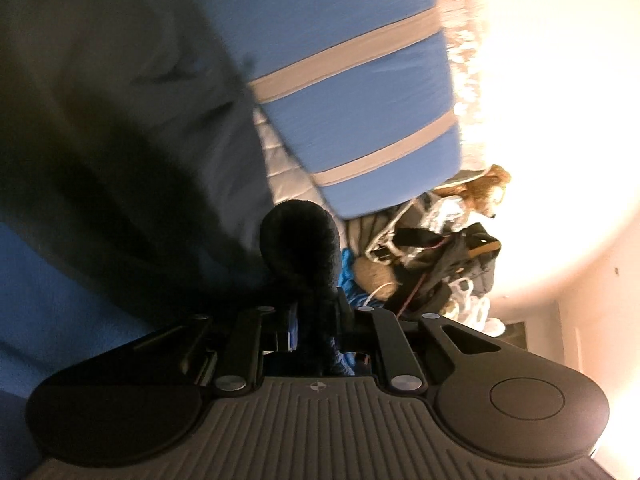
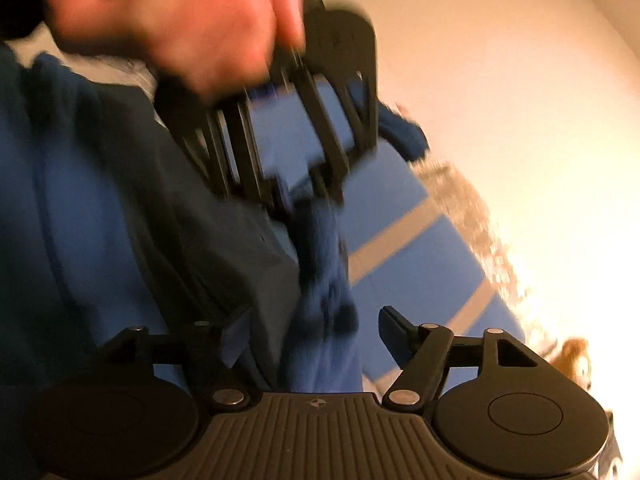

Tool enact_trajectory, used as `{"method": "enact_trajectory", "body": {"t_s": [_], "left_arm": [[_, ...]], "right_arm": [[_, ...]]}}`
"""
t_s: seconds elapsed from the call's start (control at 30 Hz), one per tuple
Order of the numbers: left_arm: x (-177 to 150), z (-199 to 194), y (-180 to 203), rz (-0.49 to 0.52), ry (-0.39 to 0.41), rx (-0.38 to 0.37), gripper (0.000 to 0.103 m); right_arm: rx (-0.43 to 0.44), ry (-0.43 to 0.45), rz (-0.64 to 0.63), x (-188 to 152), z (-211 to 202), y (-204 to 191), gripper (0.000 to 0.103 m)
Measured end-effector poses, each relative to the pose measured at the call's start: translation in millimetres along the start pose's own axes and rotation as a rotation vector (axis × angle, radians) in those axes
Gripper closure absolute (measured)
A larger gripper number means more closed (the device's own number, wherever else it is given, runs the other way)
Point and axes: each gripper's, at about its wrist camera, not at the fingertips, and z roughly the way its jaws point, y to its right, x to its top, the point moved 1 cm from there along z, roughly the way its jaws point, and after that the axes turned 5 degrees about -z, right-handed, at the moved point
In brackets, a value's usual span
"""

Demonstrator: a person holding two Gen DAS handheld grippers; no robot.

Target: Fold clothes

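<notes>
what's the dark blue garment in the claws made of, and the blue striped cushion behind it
Fuzzy dark blue garment: looks like fleece or terry knit, matte, with a nubby pilled surface. Blue cushion with grey stripes: seemingly smooth woven fabric, matte, with flat sewn grey bands. Motion blur leaves both uncertain.

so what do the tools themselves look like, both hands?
Both are matte black plastic: a ribbed grey-black base plate with a small crosshair mark, round discs either side, and bar linkages with silver rivets. The left tool and right tool match. No cables show. The hand wears no glove.
</notes>
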Motion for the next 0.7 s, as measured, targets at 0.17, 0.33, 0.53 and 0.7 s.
{"method": "enact_trajectory", "body": {"t_s": [0.17, 0.33, 0.53, 0.7], "left_arm": [[5.2, -26.6, 13.3, 0.043, 0.02, -0.046, 0.087], [13.2, -52.0, 18.8, 0.056, 0.058, -0.069, 0.088], [23.9, -79.3, 10.6, 0.056, 0.095, -0.058, 0.088], [31.4, -100.5, 1.1, 0.071, 0.124, -0.034, 0.088]], "right_arm": [[-0.003, -0.083, 0.109, -6.9, 13.3, 18.7, 0.023], [-0.014, -0.148, 0.179, -24.9, 20.5, 29.2, 0.019], [-0.018, -0.219, 0.253, -53.5, 30.5, 41.6, 0.017], [-0.026, -0.281, 0.309, -78.9, 39.3, 51.8, 0.017]]}}
